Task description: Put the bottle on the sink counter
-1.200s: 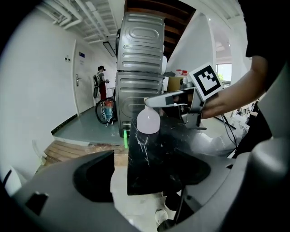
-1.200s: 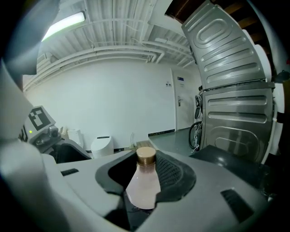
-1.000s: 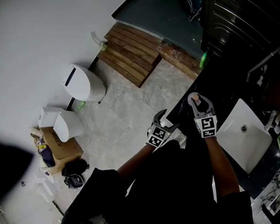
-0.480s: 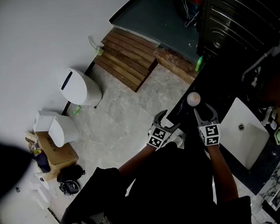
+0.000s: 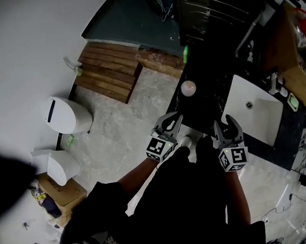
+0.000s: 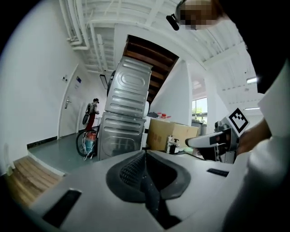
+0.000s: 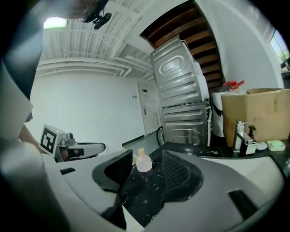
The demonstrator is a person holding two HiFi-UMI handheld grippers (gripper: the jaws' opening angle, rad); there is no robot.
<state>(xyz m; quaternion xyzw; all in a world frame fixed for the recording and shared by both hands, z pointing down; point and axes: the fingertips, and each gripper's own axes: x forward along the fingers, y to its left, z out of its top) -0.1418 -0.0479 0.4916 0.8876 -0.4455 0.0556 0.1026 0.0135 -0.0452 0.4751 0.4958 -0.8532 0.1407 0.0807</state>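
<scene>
A small clear round bottle with a pale cap stands upright on the black sink counter, left of the white basin. My right gripper is pulled back from it. Its jaws have just been opening and stand open with nothing between the pads. In the right gripper view the bottle shows beyond the open jaws, well apart from them. My left gripper hovers at the counter's near edge. In the left gripper view the left gripper has just closed on nothing and is shut.
A green bottle stands at the counter's far end by a steel appliance. A faucet and cardboard box sit behind the basin. On the floor to the left are a white toilet and a wooden platform.
The right gripper let go of the bottle and drew back toward me, opening wide. The bottle stays on the counter. The left gripper rose and its jaws closed.
</scene>
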